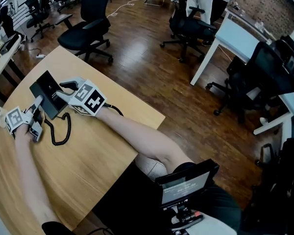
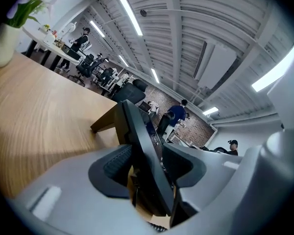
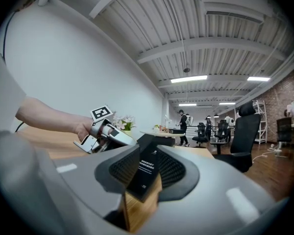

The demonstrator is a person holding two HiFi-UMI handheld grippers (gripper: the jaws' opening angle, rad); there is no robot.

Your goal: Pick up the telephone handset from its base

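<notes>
A black telephone (image 1: 49, 93) lies near the far left corner of the wooden table (image 1: 103, 146), and its coiled cord (image 1: 62, 131) curls toward me. My right gripper (image 1: 63, 89) comes in from the right with its pads pressed on the telephone base, a black slab with white print (image 3: 147, 163) between the right gripper's jaws (image 3: 146, 177). My left gripper (image 1: 37, 105) is at the telephone's near left end, where the cord leaves. A tilted black edge (image 2: 139, 141) stands between the left gripper's jaws (image 2: 147, 168), with gaps beside it. I cannot tell handset from base there.
A white vase with flowers (image 2: 2, 43) stands on the table to the left. The table's far edge (image 1: 112, 84) runs close behind the telephone. Black office chairs (image 1: 88, 28) and a white desk (image 1: 240, 38) stand on the wood floor beyond.
</notes>
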